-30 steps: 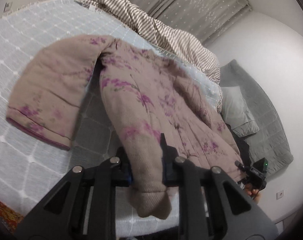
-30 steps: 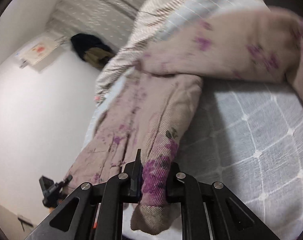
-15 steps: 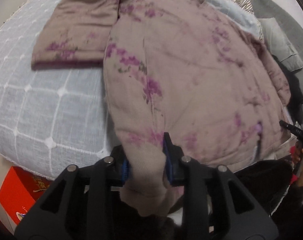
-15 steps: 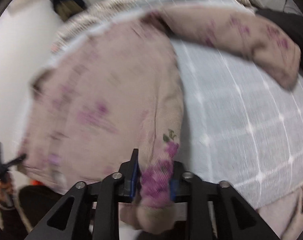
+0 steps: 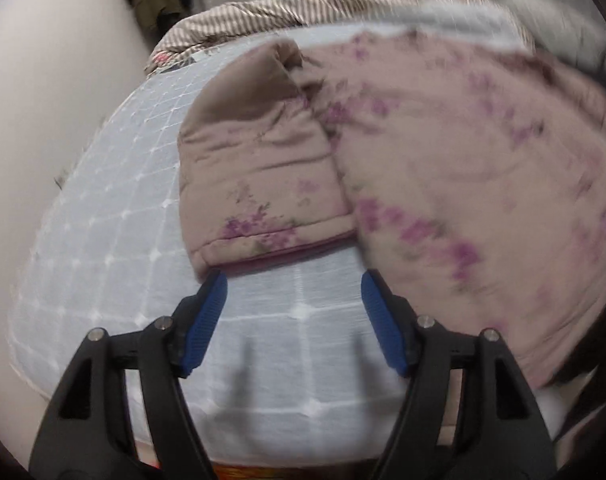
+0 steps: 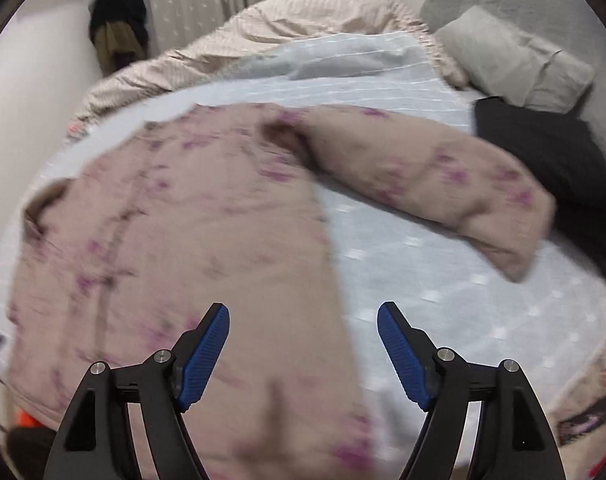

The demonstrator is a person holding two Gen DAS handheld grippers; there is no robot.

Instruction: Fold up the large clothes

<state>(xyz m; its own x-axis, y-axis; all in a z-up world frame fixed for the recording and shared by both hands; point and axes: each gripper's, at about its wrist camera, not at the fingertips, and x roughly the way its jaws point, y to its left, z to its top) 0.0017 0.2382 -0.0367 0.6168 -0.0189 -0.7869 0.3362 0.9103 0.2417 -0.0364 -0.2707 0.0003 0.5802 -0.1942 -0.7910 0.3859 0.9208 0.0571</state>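
A padded beige coat with purple flowers [image 5: 463,152] lies spread flat on the light blue quilted bed [image 5: 115,240]. Its one sleeve [image 5: 259,184] lies bent, cuff towards me, just beyond my left gripper [image 5: 293,312], which is open and empty over bare bed. In the right wrist view the coat body [image 6: 183,240] fills the left and the other sleeve [image 6: 443,184] stretches out to the right. My right gripper [image 6: 303,344] is open and empty above the coat's hem edge.
A striped duvet [image 6: 303,20] is bunched at the far side of the bed. Grey pillows [image 6: 515,52] and a black garment [image 6: 551,156] lie at the right. A dark garment [image 6: 117,24] hangs on the wall by the curtain.
Both grippers let go of the coat's hem and opened. The coat now lies flat on the bed. Both grippers have pulled back and swung, the left towards the sleeve.
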